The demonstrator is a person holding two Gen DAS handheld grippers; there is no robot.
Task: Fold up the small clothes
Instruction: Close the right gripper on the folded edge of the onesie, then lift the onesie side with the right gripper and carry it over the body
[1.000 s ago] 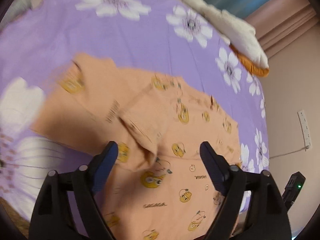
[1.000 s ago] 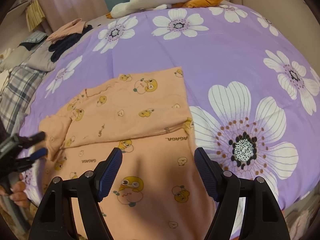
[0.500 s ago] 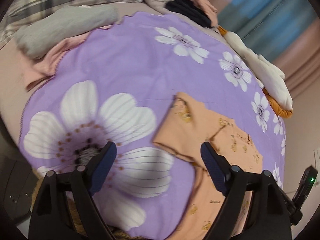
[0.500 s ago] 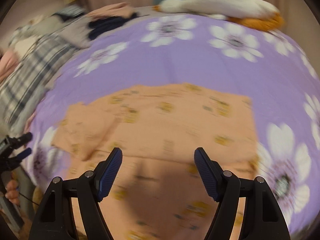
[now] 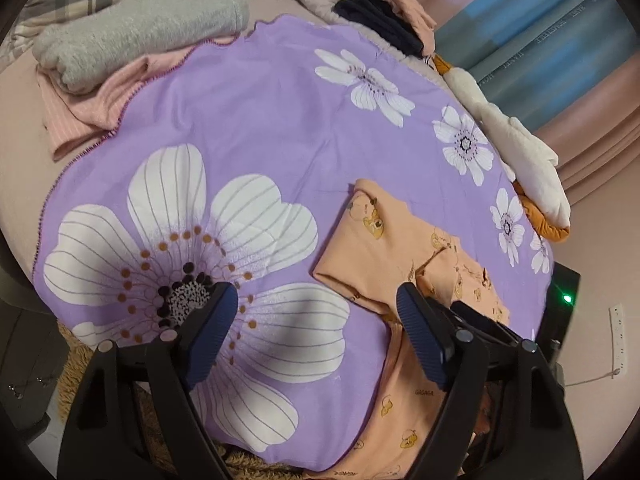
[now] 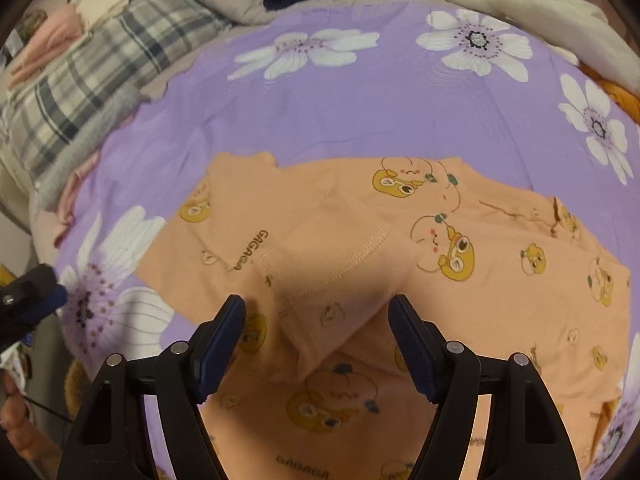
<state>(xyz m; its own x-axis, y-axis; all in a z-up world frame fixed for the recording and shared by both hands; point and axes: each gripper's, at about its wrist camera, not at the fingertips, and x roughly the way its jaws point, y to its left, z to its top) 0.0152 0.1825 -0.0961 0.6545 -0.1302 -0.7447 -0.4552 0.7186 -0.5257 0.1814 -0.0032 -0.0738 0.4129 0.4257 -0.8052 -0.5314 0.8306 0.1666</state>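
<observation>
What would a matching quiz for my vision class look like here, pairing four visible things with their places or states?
Column 1:
1. peach cartoon-print garment
2. grey rolled knit cloth
3. left gripper
4. white plush toy

Column 2:
A. open above a big white flower
B. far edge of the purple floral blanket
C. partly folded on the blanket
D. lying on pink striped fabric

Pairs: 1-C, 2-D, 3-A, 4-B
</observation>
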